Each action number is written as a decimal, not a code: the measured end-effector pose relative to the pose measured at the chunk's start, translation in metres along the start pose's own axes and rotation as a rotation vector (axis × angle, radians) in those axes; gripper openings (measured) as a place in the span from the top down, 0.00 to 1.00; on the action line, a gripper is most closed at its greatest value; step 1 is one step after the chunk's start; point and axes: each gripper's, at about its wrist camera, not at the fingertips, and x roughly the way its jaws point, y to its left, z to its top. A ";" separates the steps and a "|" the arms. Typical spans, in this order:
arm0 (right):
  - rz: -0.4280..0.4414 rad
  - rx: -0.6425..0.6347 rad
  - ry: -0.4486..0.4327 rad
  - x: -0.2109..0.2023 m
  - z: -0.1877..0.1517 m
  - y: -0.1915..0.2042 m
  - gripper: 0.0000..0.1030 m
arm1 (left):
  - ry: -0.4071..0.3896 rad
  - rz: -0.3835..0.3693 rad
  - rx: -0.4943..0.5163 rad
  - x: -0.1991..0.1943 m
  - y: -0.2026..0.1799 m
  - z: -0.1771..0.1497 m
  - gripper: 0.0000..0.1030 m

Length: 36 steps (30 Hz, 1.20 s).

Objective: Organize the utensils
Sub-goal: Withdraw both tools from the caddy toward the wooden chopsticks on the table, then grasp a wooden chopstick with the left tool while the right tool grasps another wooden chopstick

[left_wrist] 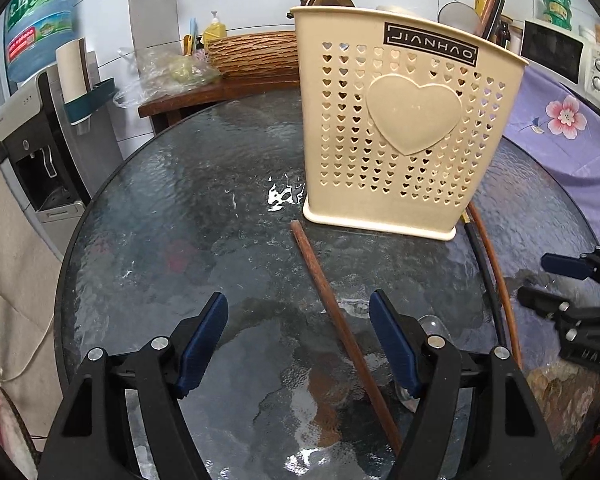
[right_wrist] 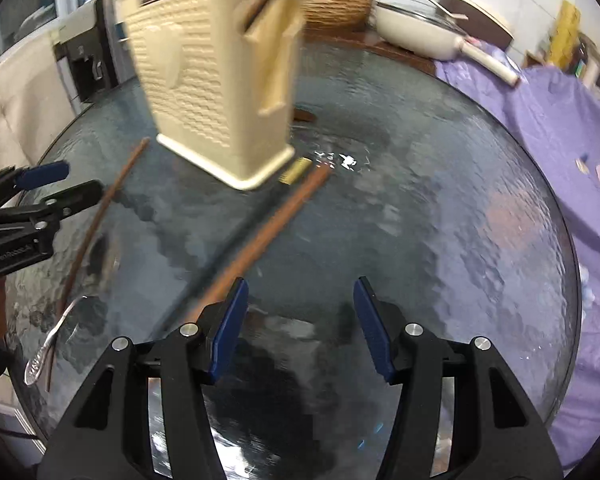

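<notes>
Utensil holder upright on table, 1 chopstick lying before it, 2 chopsticks beside it

A cream utensil holder with small heart holes stands upright, some utensils inside. One brown chopstick lies before it, two more beside, and probably a metal spoon nearby

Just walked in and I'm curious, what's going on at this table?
A person is sorting utensils with two handheld tongs. Both the left tongs and right tongs hang open and empty over the glass table. Brown chopsticks and a spoon lie loose beside the beige utensil holder.
</notes>
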 end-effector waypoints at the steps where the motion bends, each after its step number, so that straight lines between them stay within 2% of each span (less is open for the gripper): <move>1: 0.016 0.021 0.001 -0.001 0.000 -0.006 0.46 | 0.001 0.001 -0.001 0.000 0.000 0.001 0.31; 5: 0.084 0.109 0.001 0.001 0.004 -0.018 0.46 | 0.010 0.004 -0.007 0.005 0.002 0.008 0.33; 10: 0.125 0.122 -0.007 0.008 0.014 -0.001 0.46 | 0.008 0.007 -0.008 0.008 -0.001 0.012 0.33; 16: 0.040 0.057 0.006 0.015 0.012 0.010 0.48 | 0.024 0.009 -0.003 0.012 -0.003 0.008 0.33; 18: 0.018 0.056 0.017 0.014 0.010 0.004 0.53 | 0.029 0.009 -0.005 0.013 0.000 0.008 0.34; 24: 0.059 0.112 0.044 0.019 0.019 -0.016 0.55 | 0.053 0.002 -0.009 0.020 0.000 0.015 0.39; 29: 0.092 0.174 0.060 0.030 0.036 -0.027 0.70 | 0.094 -0.005 -0.011 0.033 -0.002 0.023 0.51; 32: 0.129 0.237 0.064 0.032 0.039 -0.036 0.71 | 0.118 -0.020 -0.024 0.040 -0.002 0.026 0.56; 36: 0.082 0.231 0.030 0.024 0.040 -0.045 0.71 | 0.114 -0.004 -0.008 0.043 -0.005 0.028 0.59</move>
